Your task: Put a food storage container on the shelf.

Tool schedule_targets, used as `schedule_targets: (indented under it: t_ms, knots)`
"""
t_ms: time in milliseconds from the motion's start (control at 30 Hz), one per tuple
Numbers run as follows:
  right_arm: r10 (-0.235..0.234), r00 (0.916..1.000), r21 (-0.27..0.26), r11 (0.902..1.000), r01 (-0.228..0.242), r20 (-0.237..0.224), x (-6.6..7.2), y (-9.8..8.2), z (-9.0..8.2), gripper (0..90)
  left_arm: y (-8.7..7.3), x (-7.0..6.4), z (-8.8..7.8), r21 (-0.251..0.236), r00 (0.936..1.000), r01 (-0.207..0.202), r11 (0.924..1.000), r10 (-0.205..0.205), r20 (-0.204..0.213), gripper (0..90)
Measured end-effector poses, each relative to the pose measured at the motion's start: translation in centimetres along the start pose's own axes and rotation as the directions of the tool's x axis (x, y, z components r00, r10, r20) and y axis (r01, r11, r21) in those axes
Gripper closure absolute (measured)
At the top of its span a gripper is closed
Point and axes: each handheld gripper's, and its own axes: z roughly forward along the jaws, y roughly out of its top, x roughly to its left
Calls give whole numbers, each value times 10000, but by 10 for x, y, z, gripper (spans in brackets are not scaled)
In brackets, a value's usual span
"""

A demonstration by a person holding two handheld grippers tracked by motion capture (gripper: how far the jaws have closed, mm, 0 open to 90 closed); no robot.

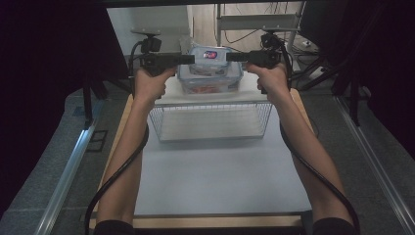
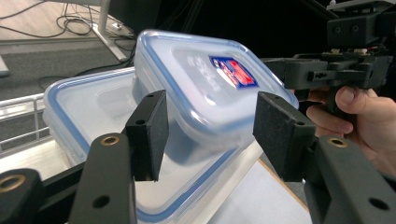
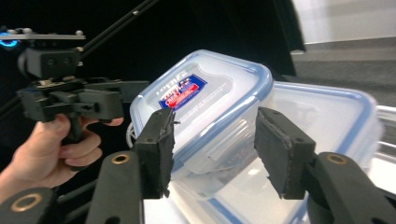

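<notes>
Small box (image 2: 210,88) sits tilted on big box (image 2: 88,105); left gripper (image 2: 210,135) and right gripper (image 3: 212,147) both stand wide around it, pads not pressing.

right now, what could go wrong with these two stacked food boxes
1. The small clear plastic box with the blue-rimmed lid sits tilted on the larger clear box; it may slide off.
2. Both tongs, left and right, straddle its corners with pads apart, so nothing steadies it.
</notes>
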Motion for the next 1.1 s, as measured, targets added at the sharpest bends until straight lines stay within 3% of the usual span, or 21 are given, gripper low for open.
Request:
schedule_targets:
  t_ms: [233, 367, 433, 533, 633, 700, 900, 1100]
  knots:
    - [-789, 9959, -370, 9961, 805, 436, 5, -1, -10, 475, -4, -3, -8, -311, 9994, -349, 9989, 350, 9, 373]
    - [-1554, 9850, -277, 9871, 1578, 743, 17, -9, -19, 622, -9, -7, -14, -603, 9957, -914, 9940, 903, -209, 313]
    - [-1962, 9752, -56, 9802, 1978, 1025, 23, -14, -22, 696, -14, -10, -18, -701, 9906, -1329, 9886, 1302, -421, 272]
    - [-2663, 9550, 206, 9638, 2659, 1309, 33, -23, -24, 807, -23, -15, -23, -787, 9756, -2079, 9750, 2009, -884, 201]
    - [-3084, 9451, 512, 9511, 3045, 1083, 39, -33, -18, 880, -32, -18, -27, -770, 9659, -2416, 9673, 2321, -1147, 152]
    - [-3271, 9381, 744, 9444, 3203, 1141, 41, -38, -12, 888, -38, -19, -28, -765, 9646, -2465, 9661, 2370, -1159, 142]
    - [-3233, 9409, 926, 9447, 3147, 1007, 39, -40, 6, 888, -51, -21, -30, -504, 9545, -2781, 9592, 2701, -1263, 124]
    - [-3198, 9407, 937, 9460, 3103, 1133, 38, -40, 9, 889, -57, -21, -32, -491, 9540, -2816, 9583, 2742, -1212, 120]
